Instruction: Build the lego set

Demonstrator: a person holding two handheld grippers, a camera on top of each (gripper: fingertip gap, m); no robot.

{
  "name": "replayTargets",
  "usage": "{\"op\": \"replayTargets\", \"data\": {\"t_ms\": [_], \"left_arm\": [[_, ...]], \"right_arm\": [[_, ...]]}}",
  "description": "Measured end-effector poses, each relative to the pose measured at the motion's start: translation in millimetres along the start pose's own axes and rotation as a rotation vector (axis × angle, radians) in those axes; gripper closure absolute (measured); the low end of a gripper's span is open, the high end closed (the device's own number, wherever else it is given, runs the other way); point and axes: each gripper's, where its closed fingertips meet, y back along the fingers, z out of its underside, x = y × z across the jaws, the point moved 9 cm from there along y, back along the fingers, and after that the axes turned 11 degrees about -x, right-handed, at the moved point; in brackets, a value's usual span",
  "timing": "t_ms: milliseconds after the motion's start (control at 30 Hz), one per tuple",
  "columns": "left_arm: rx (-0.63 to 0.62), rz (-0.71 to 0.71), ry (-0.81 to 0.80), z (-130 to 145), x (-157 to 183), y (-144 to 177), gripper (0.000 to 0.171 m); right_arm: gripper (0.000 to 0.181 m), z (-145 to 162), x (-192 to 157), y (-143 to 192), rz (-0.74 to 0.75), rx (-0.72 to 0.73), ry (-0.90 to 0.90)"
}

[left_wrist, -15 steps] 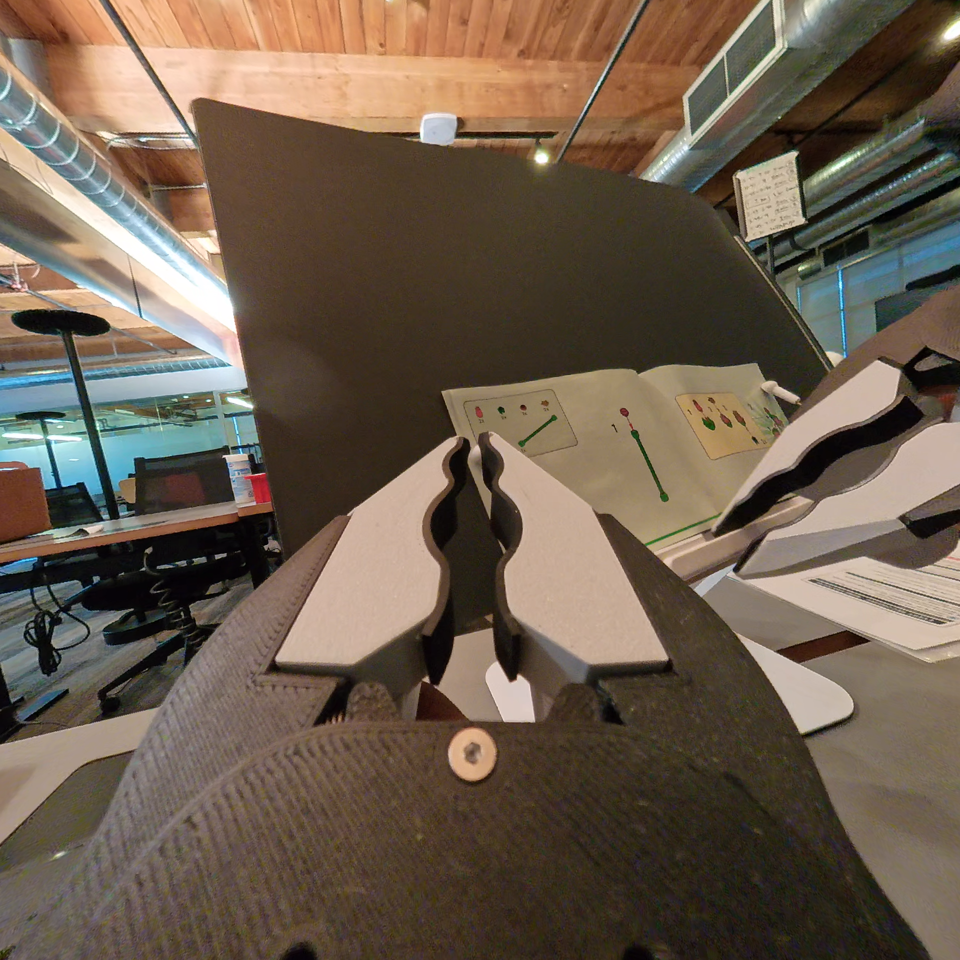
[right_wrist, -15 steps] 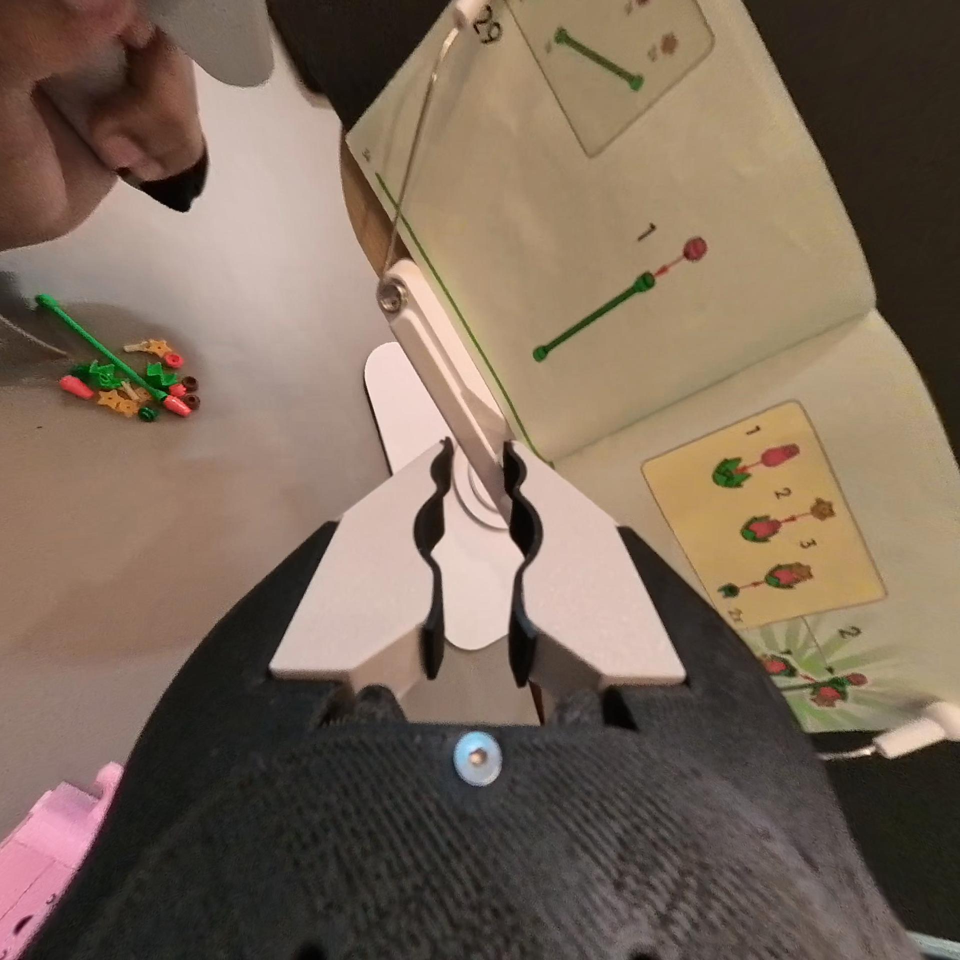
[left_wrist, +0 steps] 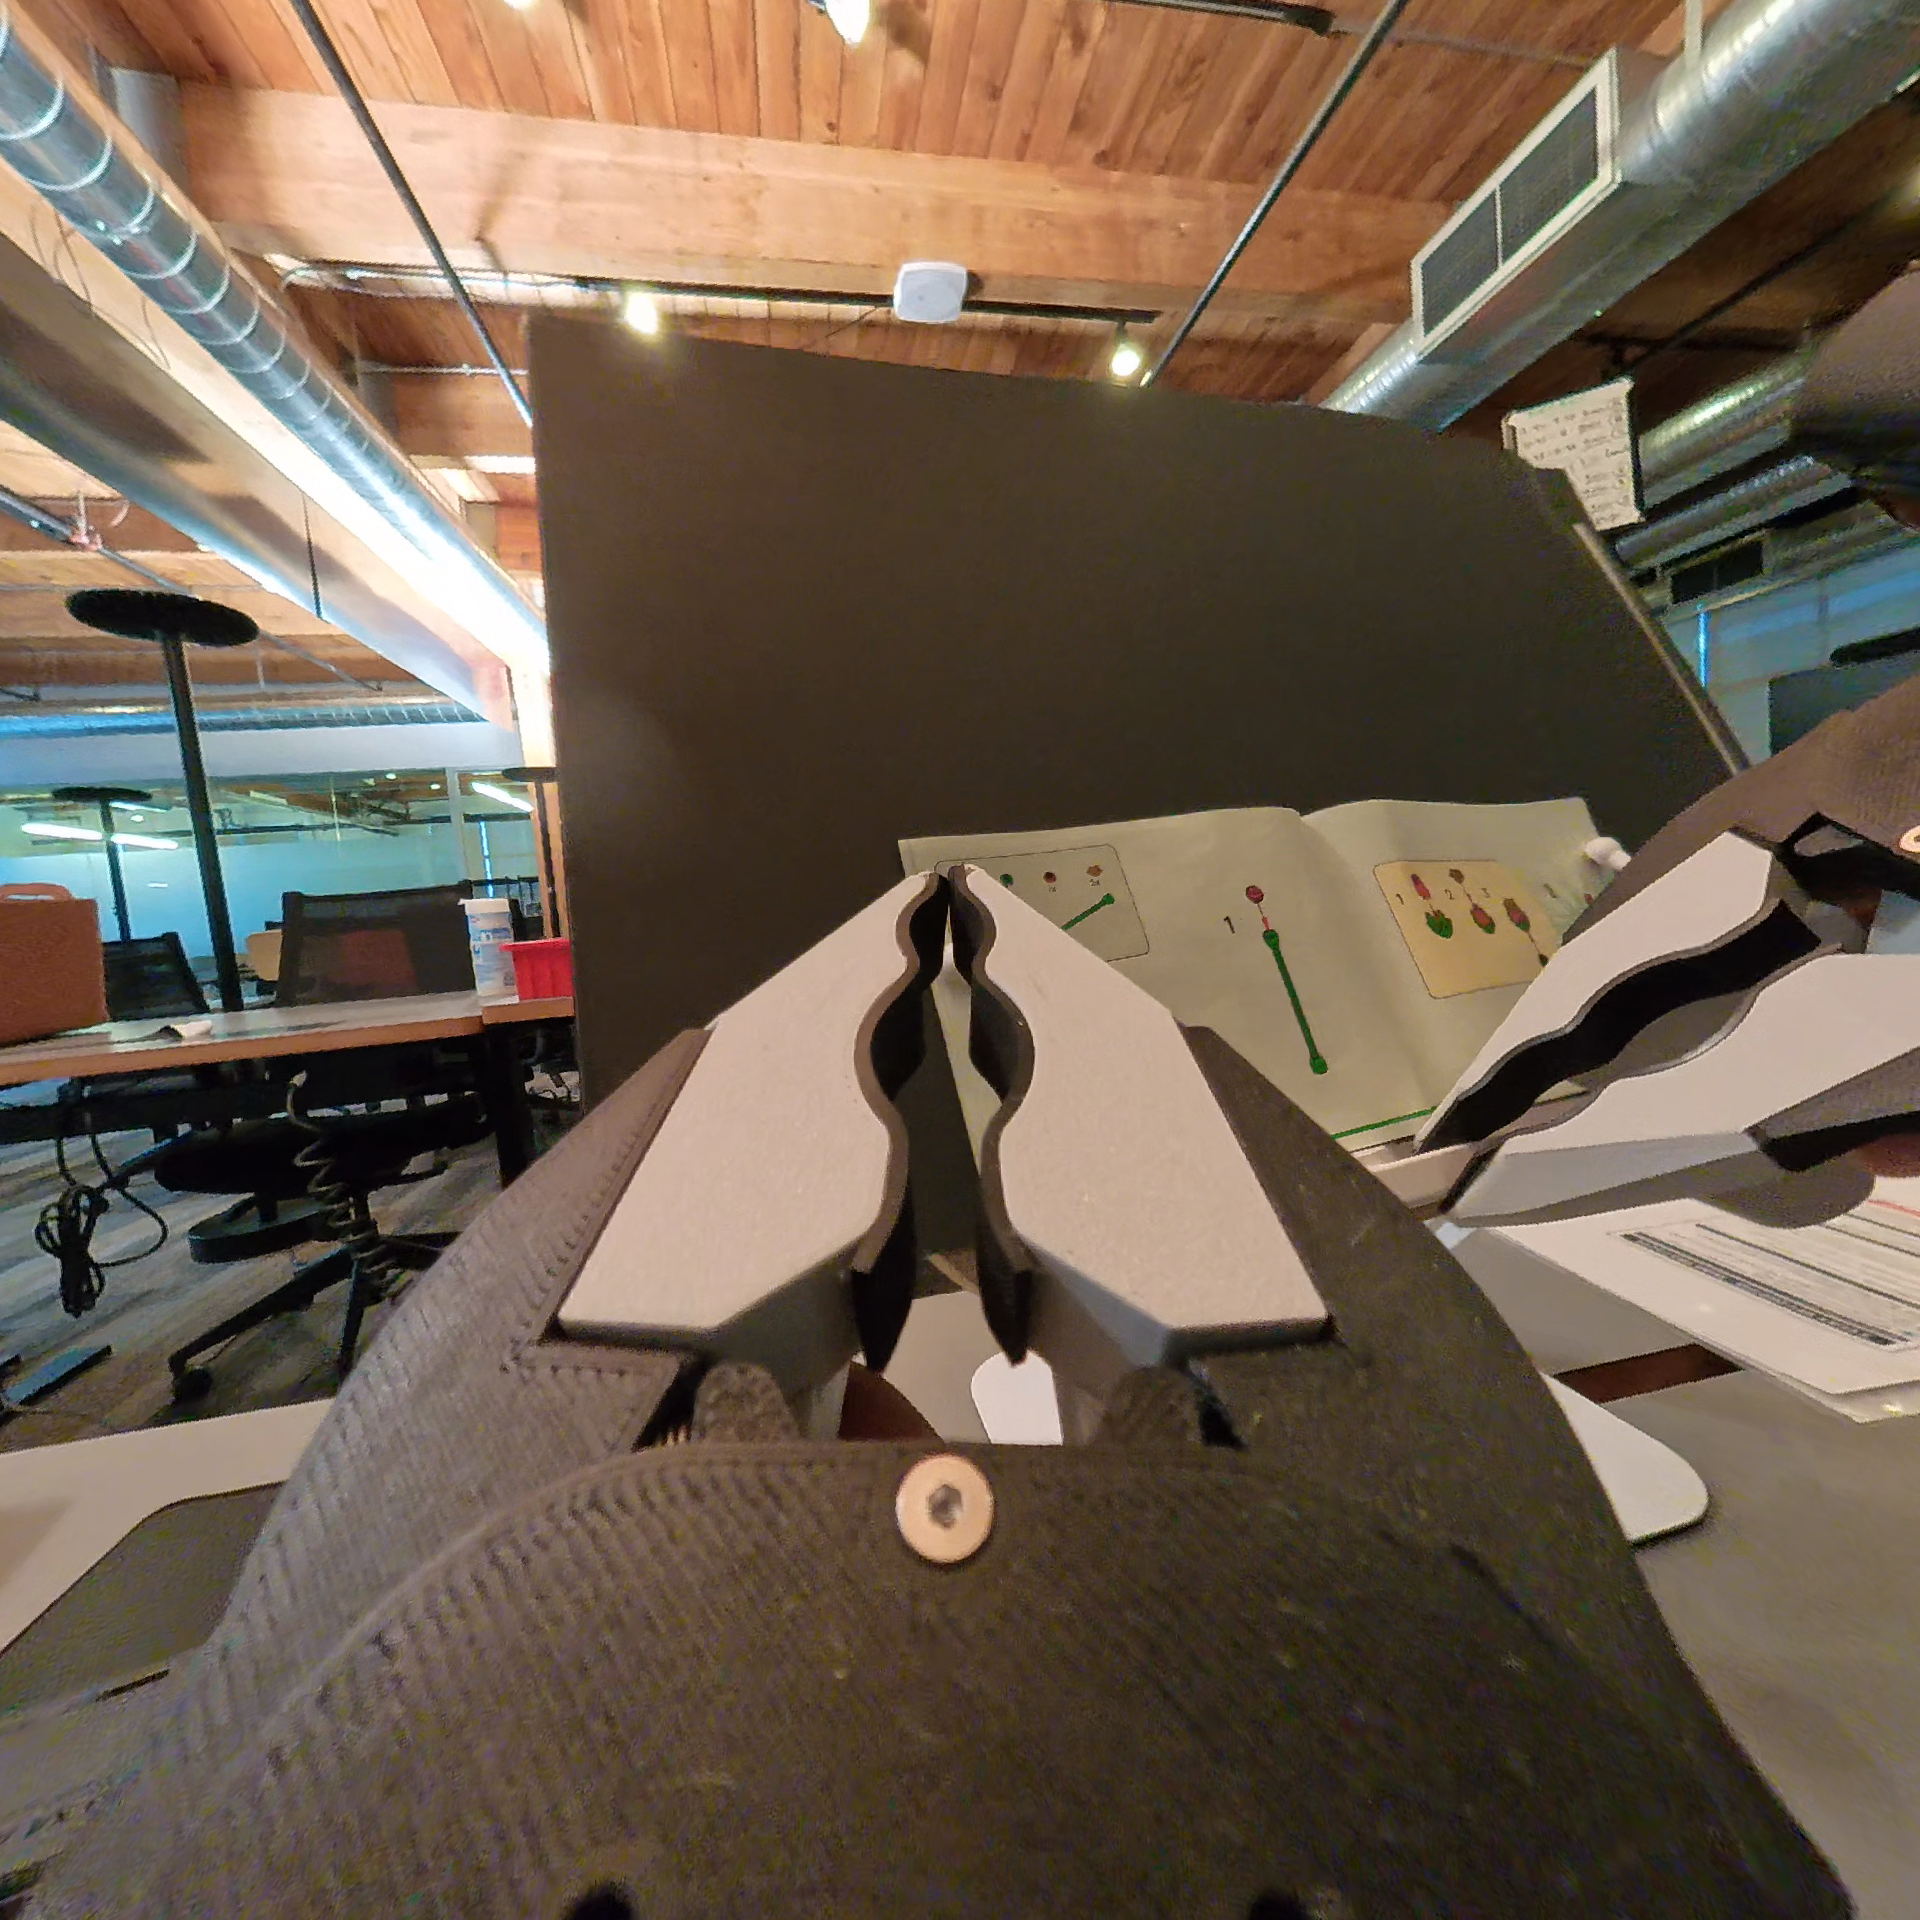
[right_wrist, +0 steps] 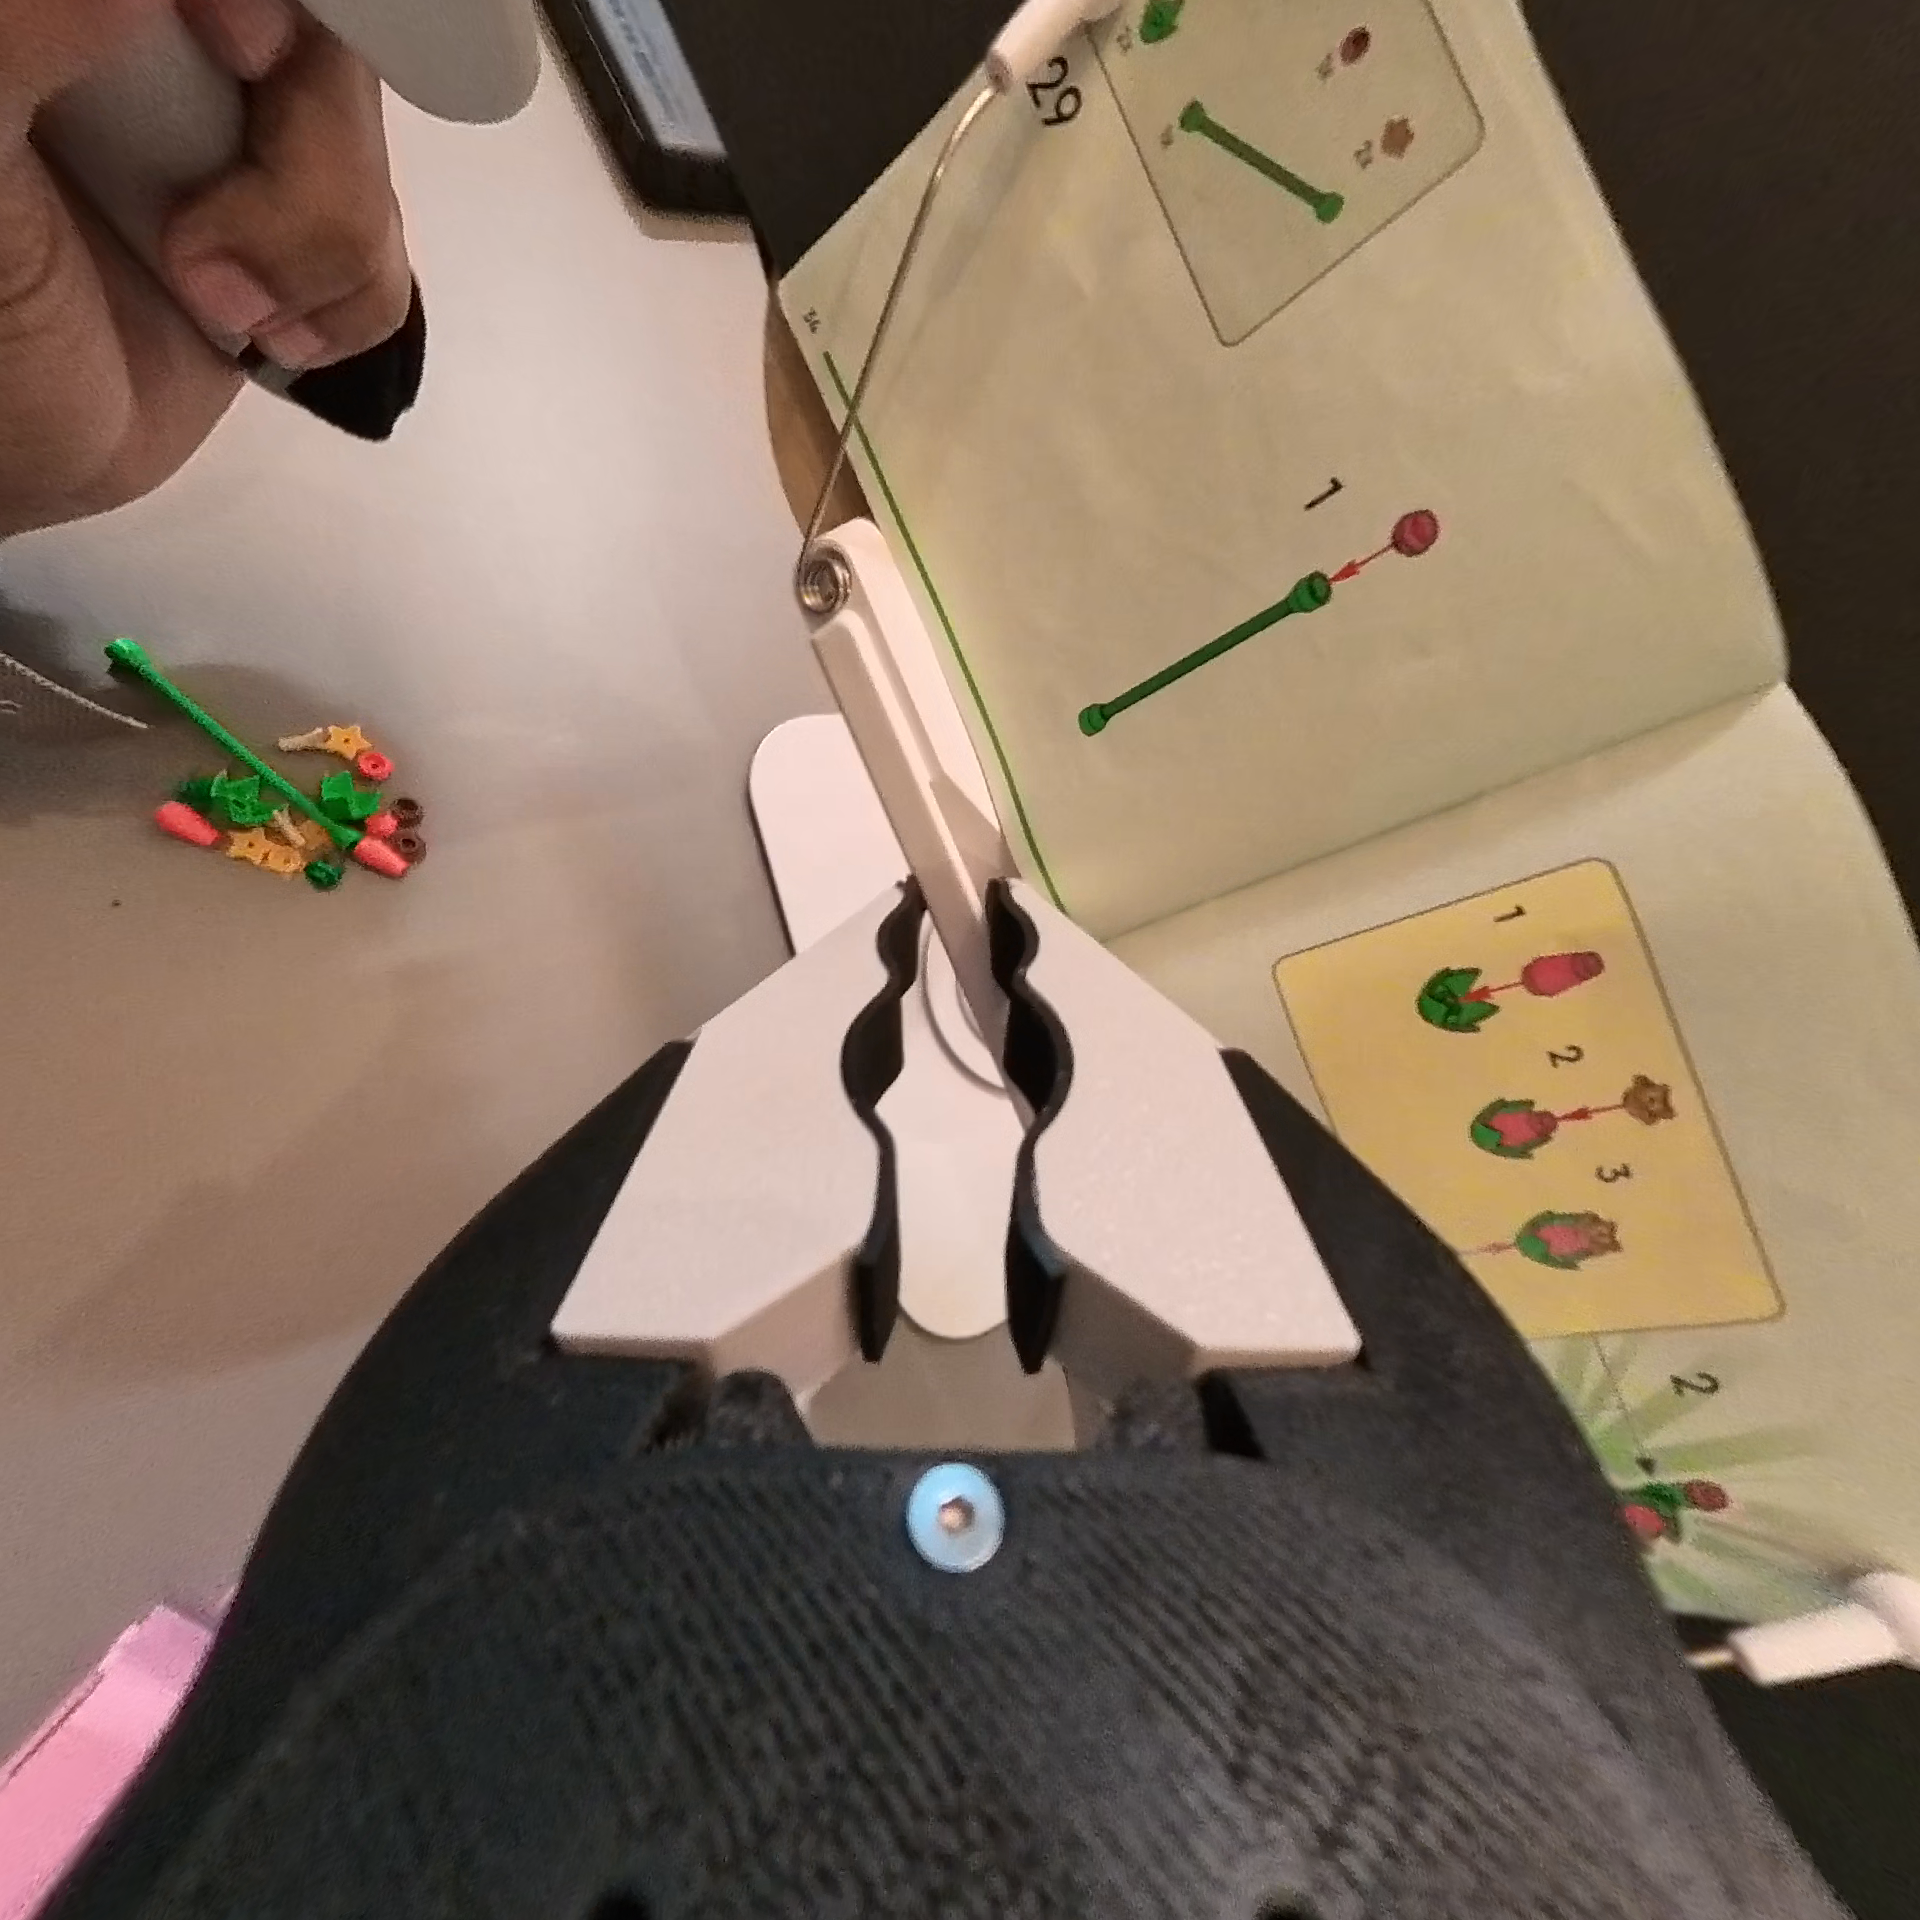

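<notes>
In your left wrist view, your left gripper (left_wrist: 948,902) points up and away with its fingers together at the tips on nothing, facing the open instruction booklet (left_wrist: 1257,945) on its stand; no loose pieces show here.

In your right wrist view, your right gripper (right_wrist: 954,900) has its fingers slightly apart and empty over the white stand arm (right_wrist: 896,727), while the pile of lego pieces (right_wrist: 286,800) lies well off to its left on the table (right_wrist: 468,1039). The green stem (right_wrist: 223,743) runs diagonally across the pile, and judging by your hand (right_wrist: 135,239) above it, the left gripper looks nearer.

Lego pieces (right_wrist: 281,790) on table (right_wrist: 499,644), left of instruction booklet (right_wrist: 1299,436).
</notes>
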Motion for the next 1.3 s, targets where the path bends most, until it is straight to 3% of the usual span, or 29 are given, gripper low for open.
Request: {"op": "replayTargets", "data": {"t_ms": [300, 467, 633, 767, 933, 1100, 1300], "left_arm": [[-0.012, 0.0, 0.033, 1.3, -4.8, -0.4, 0.171], [-0.053, 0.067, 0.065, -0.6, -1.5, -2.8, 0.171], [-0.007, 0.076, 0.059, -16.4, -1.9, 1.7, 0.171], [-0.022, 0.103, 0.039, -30.3, 0.8, 11.9, 0.171], [-0.227, 0.218, 0.008, -24.4, 12.6, 51.6, 0.171], [-0.438, 0.345, 0.073, 0.1, 30.3, 101.6, 0.171], [-0.776, 0.586, 0.051, 31.7, 76.1, 124.0, 0.156]], "right_arm": [[0.17, -6.0, -1.2, -4.1, 0.021, 0.01, 0.0], [0.168, -6.7, -1.0, 1.3, 0.034, 0.028, -0.008], [0.154, -22.8, 0.9, 50.2, 0.089, 0.239, -0.108], [0.146, -32.3, -21.1, 96.4, 0.113, 0.436, -0.244], [0.145, -14.1, -72.4, 114.0, 0.067, 0.529, -0.399], [0.141, 20.5, -136.8, 86.9, -0.049, 0.548, -0.595], [0.145, 54.3, -183.5, 70.6, 0.017, 0.5, -0.649]]}}
